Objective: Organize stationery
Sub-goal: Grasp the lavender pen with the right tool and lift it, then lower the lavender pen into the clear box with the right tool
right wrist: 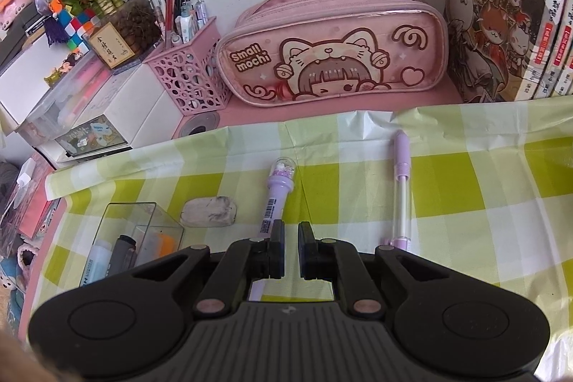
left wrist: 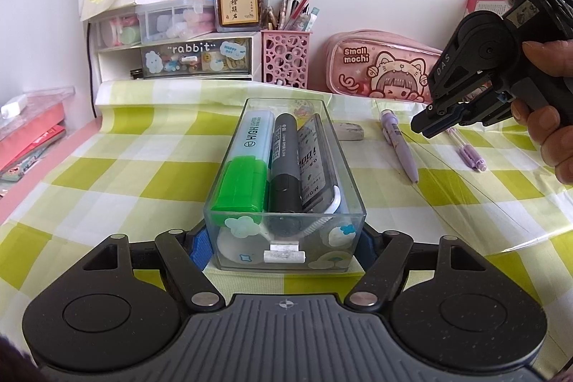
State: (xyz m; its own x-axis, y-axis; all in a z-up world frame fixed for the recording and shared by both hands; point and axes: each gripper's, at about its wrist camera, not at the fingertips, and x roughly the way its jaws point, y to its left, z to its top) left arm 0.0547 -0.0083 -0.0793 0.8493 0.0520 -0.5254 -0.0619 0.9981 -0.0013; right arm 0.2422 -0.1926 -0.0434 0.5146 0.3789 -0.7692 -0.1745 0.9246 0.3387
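- My left gripper (left wrist: 284, 240) is clamped on the near end of the clear box (left wrist: 286, 145); the box stands on the checked cloth (left wrist: 107, 167).
- In the box lie a green highlighter (left wrist: 247, 163), a grey marker (left wrist: 284, 160) and a third item.
- My right gripper (right wrist: 290, 247) has its jaws almost together, with nothing between them, above the purple pen (right wrist: 274, 203).
- A second pen (right wrist: 401, 188) and an eraser (right wrist: 209, 211) lie nearby on the cloth.

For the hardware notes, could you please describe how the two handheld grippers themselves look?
Both are matte black with two round discs, slanted link arms with silver pivot pins, and a ribbed grey centre plate. The left gripper shows blue pads; the right gripper has flat black fingers. Seen from outside, it carries white "DAS" lettering and black cables.
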